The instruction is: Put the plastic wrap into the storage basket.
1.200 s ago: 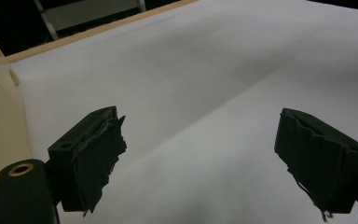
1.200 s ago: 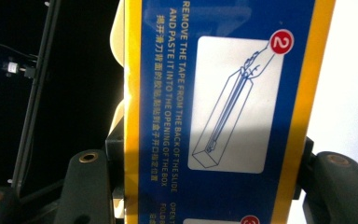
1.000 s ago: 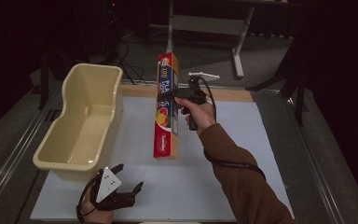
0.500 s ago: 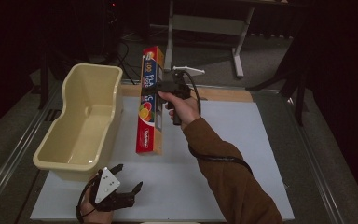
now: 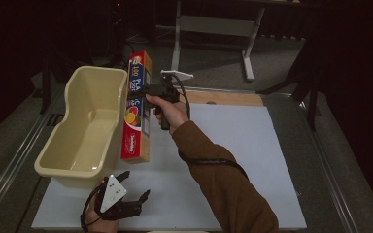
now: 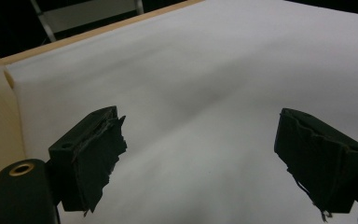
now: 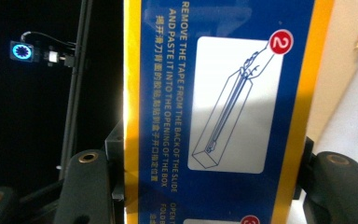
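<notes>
Nearest to me, my left gripper [image 5: 126, 204] rests low on the white sheet [image 5: 233, 160] at the table's front edge, jaws spread wide with nothing between them; I keep it parked there so it stays out of the working arm's path. In the left gripper view its black pads [image 6: 98, 154] look frayed and ragged at the edges, a soft rubbery facing over hard plastic, and the sheet beyond them is smooth, matte and bare. Further out, my right gripper [image 5: 151, 92] is clamped across the long plastic-wrap box [image 5: 137, 109], gripping it near mid-length so the box hangs steady, upright with a slight lean. The box is glossy printed cardboard, a slender square-section carton in red, yellow and blue; the right gripper view shows its instruction panel pinched flat between the jaws. It is held just beside the right wall of the cream plastic tub [image 5: 77, 131], a deep, smooth, round-cornered bin with a rolled rim, presumably its destination. Whether the box's lower end touches the sheet or clears it, I cannot confirm from this angle. Beyond stand a wooden table edge [image 5: 228, 98] and dim metal stand legs [image 5: 246, 53].
</notes>
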`<state>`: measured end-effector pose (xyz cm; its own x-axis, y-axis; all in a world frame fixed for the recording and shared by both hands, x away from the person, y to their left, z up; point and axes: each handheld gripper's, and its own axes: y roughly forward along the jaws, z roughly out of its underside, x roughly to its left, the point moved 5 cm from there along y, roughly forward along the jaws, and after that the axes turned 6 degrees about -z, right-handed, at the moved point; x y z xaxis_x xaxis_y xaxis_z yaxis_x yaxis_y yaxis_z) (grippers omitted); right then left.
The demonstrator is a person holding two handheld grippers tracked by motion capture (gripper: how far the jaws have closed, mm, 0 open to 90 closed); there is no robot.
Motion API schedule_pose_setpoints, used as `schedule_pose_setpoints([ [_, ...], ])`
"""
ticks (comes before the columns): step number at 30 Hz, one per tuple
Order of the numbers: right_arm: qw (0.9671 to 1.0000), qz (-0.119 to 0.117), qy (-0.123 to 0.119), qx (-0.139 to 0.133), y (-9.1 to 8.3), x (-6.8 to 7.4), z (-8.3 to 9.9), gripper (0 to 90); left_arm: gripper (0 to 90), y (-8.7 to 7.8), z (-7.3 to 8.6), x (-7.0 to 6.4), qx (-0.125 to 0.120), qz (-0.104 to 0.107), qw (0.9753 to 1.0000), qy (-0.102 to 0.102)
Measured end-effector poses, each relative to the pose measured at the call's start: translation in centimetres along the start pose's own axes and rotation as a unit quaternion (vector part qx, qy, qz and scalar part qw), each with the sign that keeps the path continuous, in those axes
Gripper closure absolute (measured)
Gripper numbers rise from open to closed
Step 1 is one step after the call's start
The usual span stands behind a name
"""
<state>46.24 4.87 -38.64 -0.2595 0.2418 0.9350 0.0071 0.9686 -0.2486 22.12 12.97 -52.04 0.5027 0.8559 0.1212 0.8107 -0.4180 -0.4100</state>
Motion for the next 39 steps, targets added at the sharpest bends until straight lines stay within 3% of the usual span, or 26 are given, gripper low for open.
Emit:
schedule_pose_setpoints([
  [4,0.9999,-0.01,0.014,0.0,1.0,0.1,0.0,39.7,14.8,-0.1,0.0,0.1,-0.002,-0.001,1.0,-0.001],
  [16,0.9991,-0.031,0.026,-0.013,4.4,1.7,0.9,39.6,14.8,-0.2,-0.1,0.0,-0.006,0.0,1.0,0.0],
  [30,0.9987,-0.034,0.031,-0.02,7.8,2.4,1.4,39.6,14.8,-0.9,0.2,0.2,-0.009,-0.008,0.9999,-0.004],
  [39,0.9989,-0.003,0.031,-0.035,9.6,1.9,1.5,39.2,14.8,-0.8,0.2,0.1,-0.01,-0.006,0.9999,-0.003],
])
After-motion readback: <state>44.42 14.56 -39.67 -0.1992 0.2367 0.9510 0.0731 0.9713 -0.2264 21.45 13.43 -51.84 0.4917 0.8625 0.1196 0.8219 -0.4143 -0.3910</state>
